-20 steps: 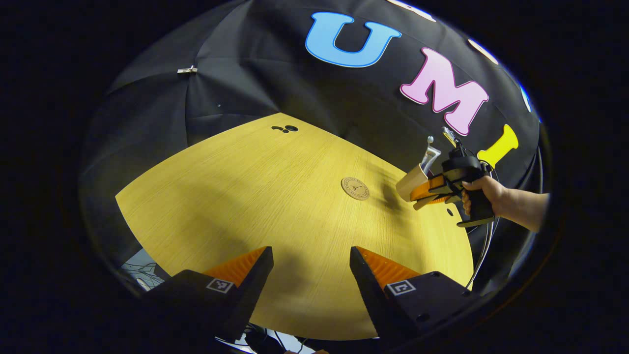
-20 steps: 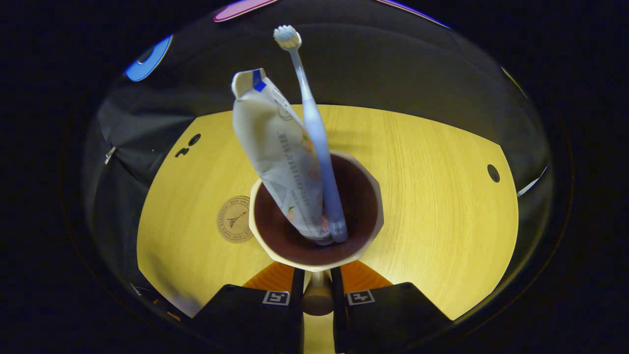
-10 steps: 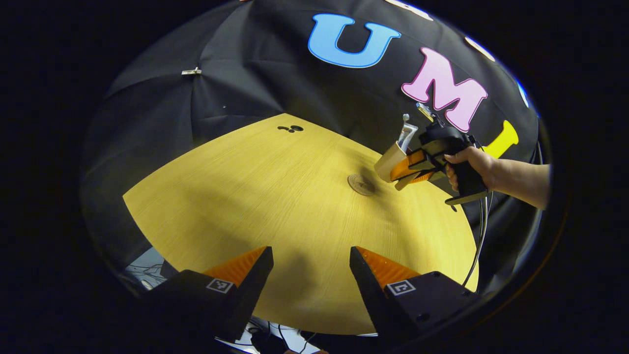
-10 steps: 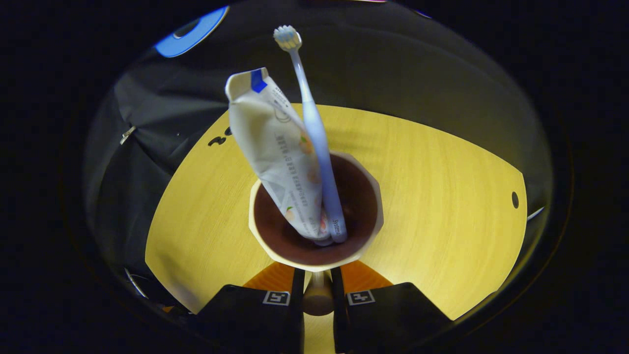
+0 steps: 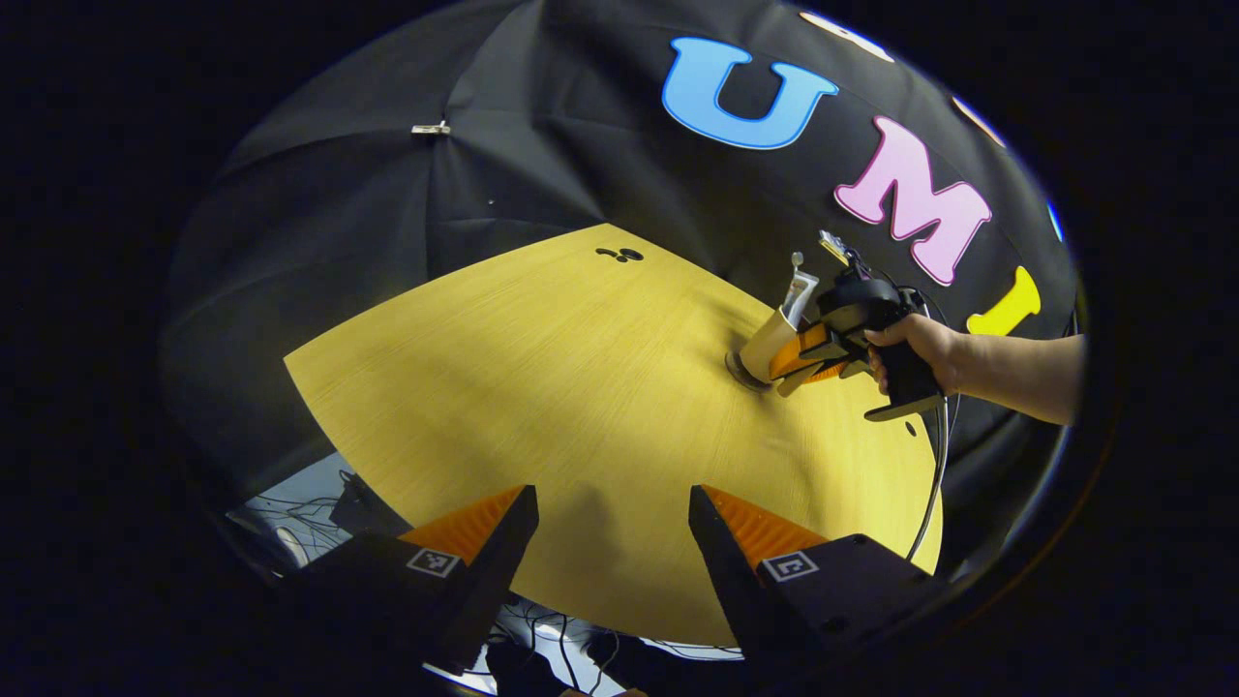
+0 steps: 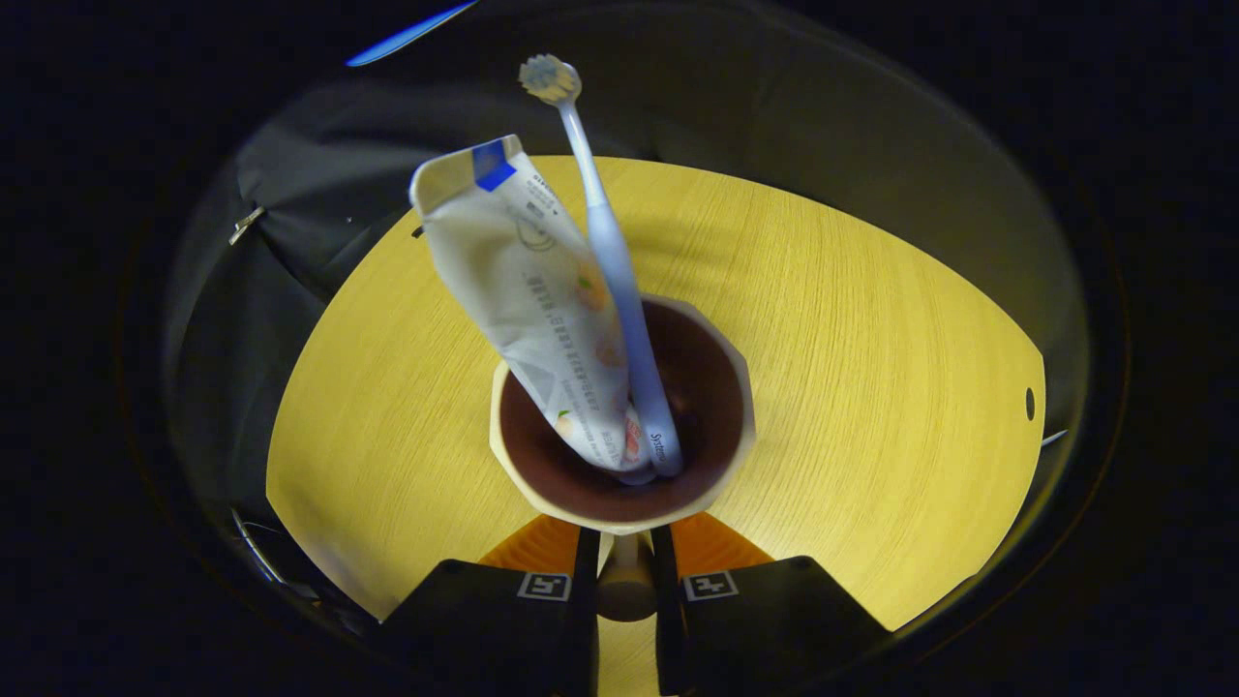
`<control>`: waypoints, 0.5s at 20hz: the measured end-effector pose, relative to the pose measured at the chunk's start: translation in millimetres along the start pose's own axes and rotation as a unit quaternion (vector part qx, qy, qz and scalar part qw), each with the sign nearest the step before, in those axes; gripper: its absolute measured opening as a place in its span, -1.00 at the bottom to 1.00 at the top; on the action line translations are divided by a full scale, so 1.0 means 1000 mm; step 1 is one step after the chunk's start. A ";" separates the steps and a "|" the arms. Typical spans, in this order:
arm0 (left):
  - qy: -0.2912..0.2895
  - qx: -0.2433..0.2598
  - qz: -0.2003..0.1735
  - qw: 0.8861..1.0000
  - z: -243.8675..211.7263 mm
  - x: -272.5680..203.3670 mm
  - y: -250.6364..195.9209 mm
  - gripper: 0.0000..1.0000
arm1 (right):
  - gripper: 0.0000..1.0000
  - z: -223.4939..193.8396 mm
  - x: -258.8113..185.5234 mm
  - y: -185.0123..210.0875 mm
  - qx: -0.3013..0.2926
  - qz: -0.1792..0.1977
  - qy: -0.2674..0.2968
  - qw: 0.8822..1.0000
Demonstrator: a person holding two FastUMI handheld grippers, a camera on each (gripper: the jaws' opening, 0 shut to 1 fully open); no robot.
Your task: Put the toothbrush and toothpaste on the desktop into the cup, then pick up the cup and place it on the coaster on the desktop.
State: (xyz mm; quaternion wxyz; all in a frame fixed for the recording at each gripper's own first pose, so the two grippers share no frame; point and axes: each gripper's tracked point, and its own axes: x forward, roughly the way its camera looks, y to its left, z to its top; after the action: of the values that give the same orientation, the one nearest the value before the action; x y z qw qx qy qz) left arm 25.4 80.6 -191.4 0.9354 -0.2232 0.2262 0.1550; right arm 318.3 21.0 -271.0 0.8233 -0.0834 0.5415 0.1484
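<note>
Lowered since a second ago, the cup point(image 5: 768, 344) now meets the coaster point(image 5: 740, 371). Right gripper point(image 6: 624, 552) clamps its handle; left gripper point(image 5: 612, 523) gapes, idle.

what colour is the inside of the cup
Dark brown inside the cup, with a cream rim and outside; the right gripper view shows it best.

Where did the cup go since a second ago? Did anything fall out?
The right tongs carried the cup across the table and down onto the coaster; it looks tilted there. Nothing fell out: the toothbrush and toothpaste remain inside, the grip on the handle unchanged. The left tongs stayed open and empty.
</note>
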 end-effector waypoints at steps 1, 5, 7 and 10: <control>0.000 -0.002 0.004 1.000 0.000 -0.001 0.004 0.94 | -0.46 0.000 0.001 -0.001 -0.003 -0.003 -0.001 1.000; 0.001 -0.011 0.010 1.000 -0.001 -0.003 0.011 0.94 | -0.45 -0.002 -0.004 0.000 -0.003 -0.006 0.008 1.000; 0.000 -0.011 0.010 1.000 0.001 -0.002 0.012 0.94 | -0.57 0.003 -0.001 -0.008 -0.018 -0.010 0.001 1.000; -0.004 -0.004 0.007 1.000 0.004 -0.003 0.009 0.94 | -0.36 -0.002 -0.009 -0.006 -0.009 -0.009 -0.005 1.000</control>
State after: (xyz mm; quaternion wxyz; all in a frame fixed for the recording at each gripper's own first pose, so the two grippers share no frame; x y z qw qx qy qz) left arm 20.6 90.0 -189.7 0.9343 -0.2251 0.2232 0.1633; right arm 315.8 13.3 -263.7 0.8265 -0.0951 0.5352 0.1466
